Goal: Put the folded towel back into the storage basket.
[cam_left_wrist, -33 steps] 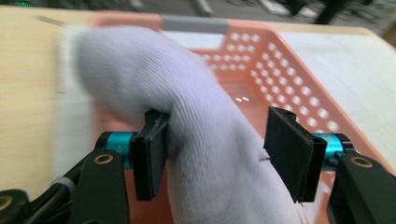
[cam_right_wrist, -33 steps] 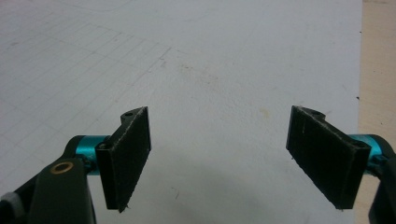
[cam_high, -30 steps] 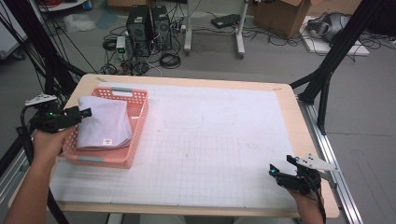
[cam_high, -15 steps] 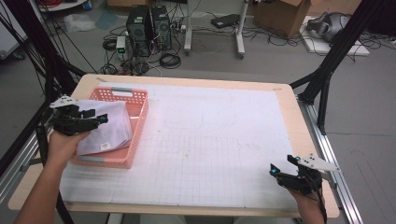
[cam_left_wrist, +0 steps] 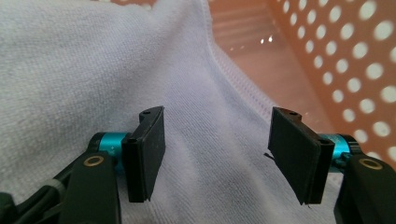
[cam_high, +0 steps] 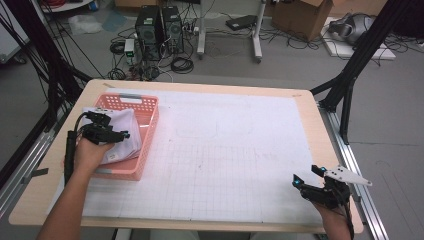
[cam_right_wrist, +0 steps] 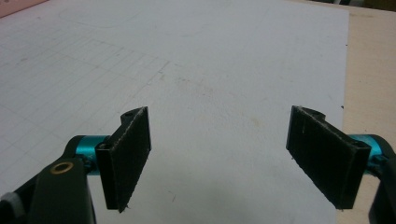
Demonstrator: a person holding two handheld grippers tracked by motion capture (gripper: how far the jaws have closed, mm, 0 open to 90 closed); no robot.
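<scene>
White gridded tabletop [cam_high: 240, 165]: left tongs [cam_left_wrist: 217, 154], just opening wider, straddle folded white terry towel [cam_left_wrist: 93, 84] in pink perforated plastic basket [cam_high: 150, 125] at 9 o'clock, unpinched. Right tongs [cam_right_wrist: 219, 154] gape empty at 4. Advice: sink lower, gather one fold, then pinch.

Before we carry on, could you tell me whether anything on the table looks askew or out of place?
Only slightly: the white towel lies rumpled in the pink basket, bulging above its rim. The mat carries faint smudges. Nothing looks spilled or damaged.

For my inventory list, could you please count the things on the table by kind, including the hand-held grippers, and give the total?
Pink perforated plastic basket: 1
White terry cloth towel lying in the basket: 1
White gridded paper mat covering the tabletop: 1
Black two-jaw grippers, left gripper and right gripper, both open: 2
Total: 5
</scene>
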